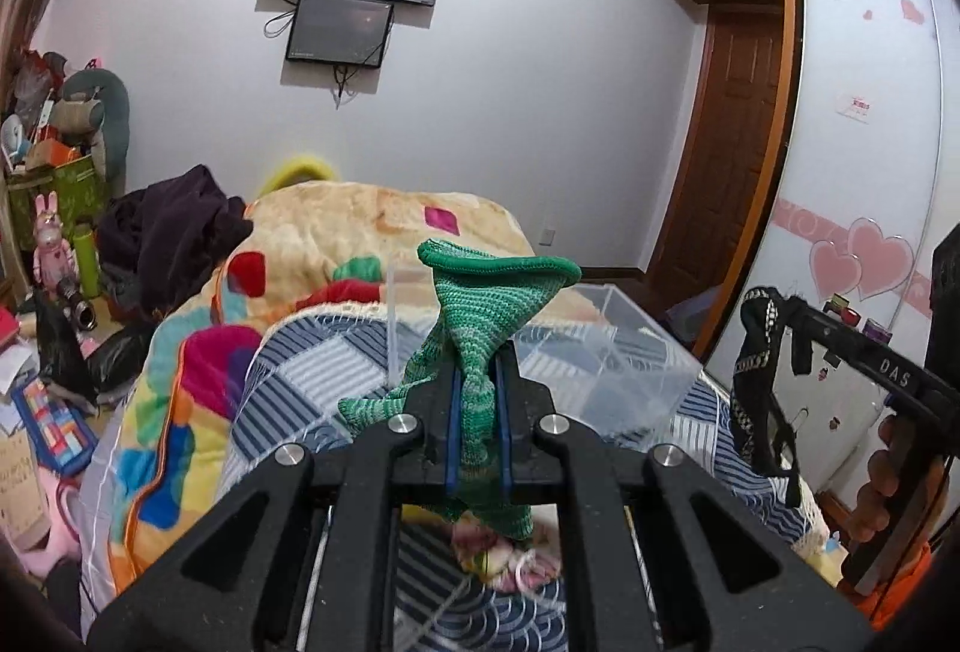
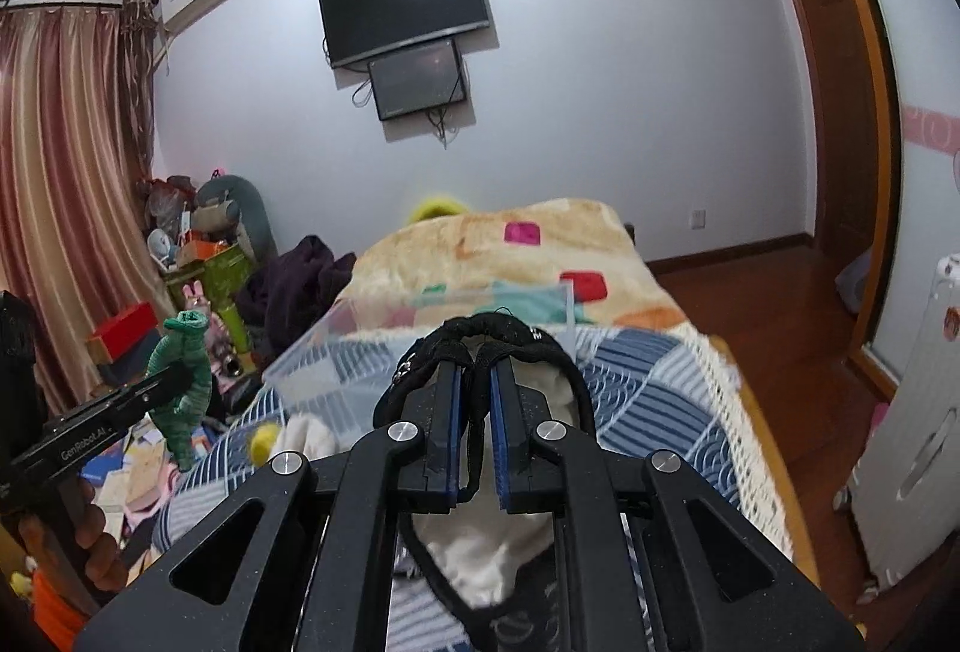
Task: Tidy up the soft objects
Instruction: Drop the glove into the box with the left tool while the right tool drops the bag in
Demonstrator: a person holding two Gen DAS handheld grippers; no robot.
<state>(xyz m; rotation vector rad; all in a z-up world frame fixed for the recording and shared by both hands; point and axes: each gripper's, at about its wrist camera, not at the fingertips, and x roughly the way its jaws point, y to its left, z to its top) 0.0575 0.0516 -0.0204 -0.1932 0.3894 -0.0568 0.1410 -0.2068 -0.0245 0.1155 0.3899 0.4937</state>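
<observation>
One clear box (image 1: 606,346) holds nothing visible.

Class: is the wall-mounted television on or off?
Off, apparently: the television screen is dark, showing only a ceiling-light reflection.

This is a bedroom in a home. A bed (image 2: 660,352) with a bright blanket (image 1: 336,226) lies right ahead of the tools. A TV (image 2: 405,6) hangs on the far wall above it. Off to the left are curtains (image 2: 66,172) and a pile of toys (image 1: 66,123). A wardrobe with pink hearts (image 1: 864,262) stands to the right.
</observation>
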